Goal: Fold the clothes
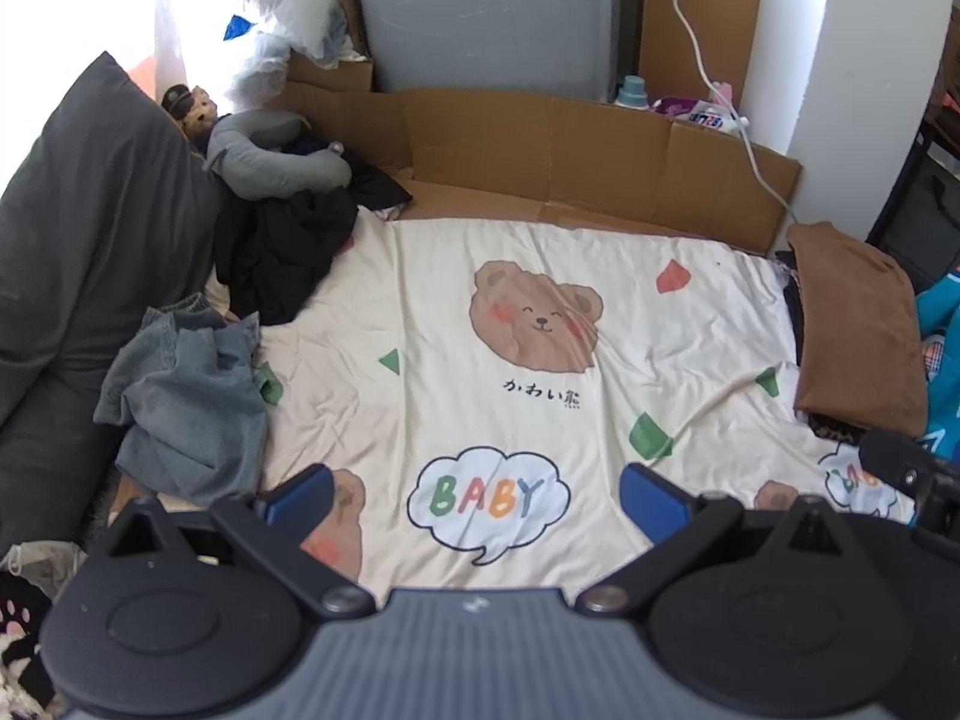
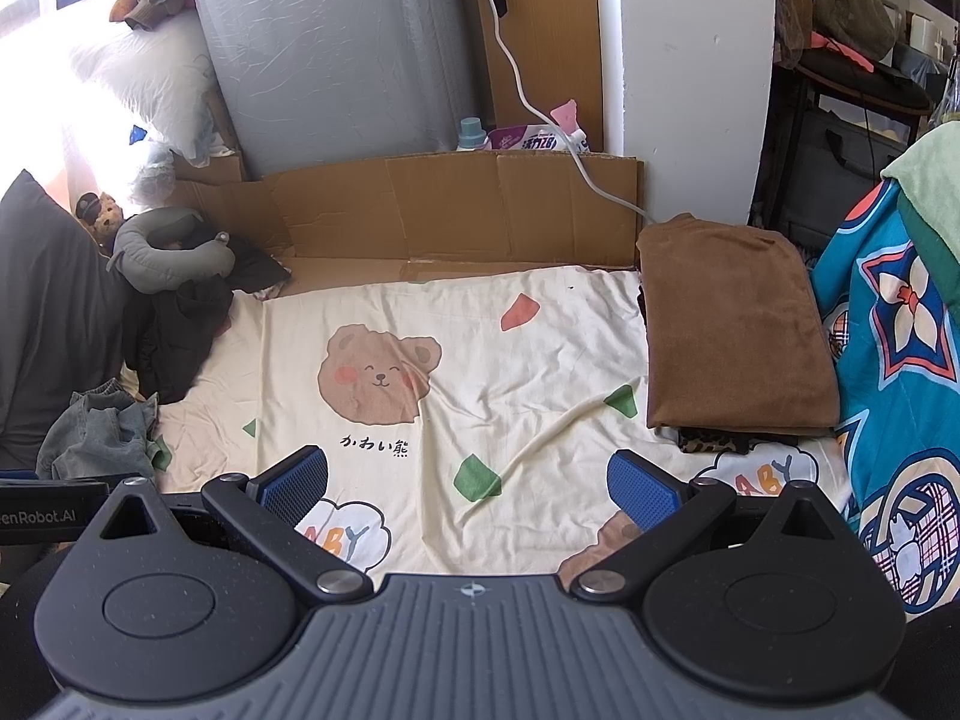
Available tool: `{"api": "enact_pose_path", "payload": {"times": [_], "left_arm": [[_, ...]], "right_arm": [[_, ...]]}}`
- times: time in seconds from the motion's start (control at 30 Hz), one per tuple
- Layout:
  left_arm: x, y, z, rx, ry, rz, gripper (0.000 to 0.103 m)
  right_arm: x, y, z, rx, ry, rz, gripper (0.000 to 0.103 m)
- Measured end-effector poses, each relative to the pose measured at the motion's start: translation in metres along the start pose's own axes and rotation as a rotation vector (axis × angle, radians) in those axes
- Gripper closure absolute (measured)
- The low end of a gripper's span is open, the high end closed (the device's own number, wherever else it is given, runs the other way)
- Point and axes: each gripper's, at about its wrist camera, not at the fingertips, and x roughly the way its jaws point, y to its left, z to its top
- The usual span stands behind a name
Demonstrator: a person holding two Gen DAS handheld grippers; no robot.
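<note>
A cream sheet (image 1: 540,420) (image 2: 510,372) with bear and "BABY" prints covers the bed. Crumpled blue denim (image 1: 186,402) (image 2: 99,432) lies at the left edge, with a heap of black clothes (image 1: 288,246) (image 2: 174,330) behind it. A folded brown garment (image 1: 858,324) (image 2: 732,318) lies on the right, on top of a dark patterned piece (image 2: 714,441). My left gripper (image 1: 477,495) hovers open over the "BABY" cloud, nothing between its blue pads. My right gripper (image 2: 468,480) is open too, above the sheet left of the brown stack.
A dark grey pillow (image 1: 90,228), a grey neck pillow (image 1: 276,150) (image 2: 168,252) and a small teddy (image 1: 195,111) sit at the left. Flattened cardboard (image 1: 600,156) (image 2: 450,204) lines the far side. A teal patterned blanket (image 2: 900,360) borders the right. A white cable (image 2: 540,102) hangs behind.
</note>
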Motion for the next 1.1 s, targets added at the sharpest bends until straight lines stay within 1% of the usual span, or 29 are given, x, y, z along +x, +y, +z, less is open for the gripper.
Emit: {"api": "enact_pose_path", "payload": {"times": [0.17, 0.27, 0.4, 0.57, 0.77, 1.1], "left_arm": [[0.0037, 0.0025, 0.0006, -0.012, 0.021, -0.013, 0.001], [0.0038, 0.0027, 0.0001, -0.015, 0.030, -0.005, 0.001], [0.0006, 0.0008, 0.0001, 0.000, 0.016, 0.012, 0.001], [0.0018, 0.0018, 0.0014, -0.006, 0.022, 0.005, 0.001], [-0.0035, -0.0030, 0.0006, 0.016, -0.005, 0.036, 0.001], [0.0013, 0.0030, 0.0039, -0.002, 0.019, -0.014, 0.001]], "right_arm": [[-0.0002, 0.0006, 0.0002, 0.000, 0.000, -0.001, 0.000], [-0.0002, 0.0019, 0.0003, 0.001, -0.001, 0.000, 0.000], [0.0005, 0.0024, 0.0003, 0.002, -0.002, 0.003, 0.000], [0.0007, 0.0035, 0.0004, 0.000, -0.007, 0.004, 0.000], [0.0012, 0.0045, 0.0015, -0.002, -0.009, 0.002, 0.000], [0.0010, 0.0027, 0.0008, -0.003, -0.010, 0.000, 0.000]]}}
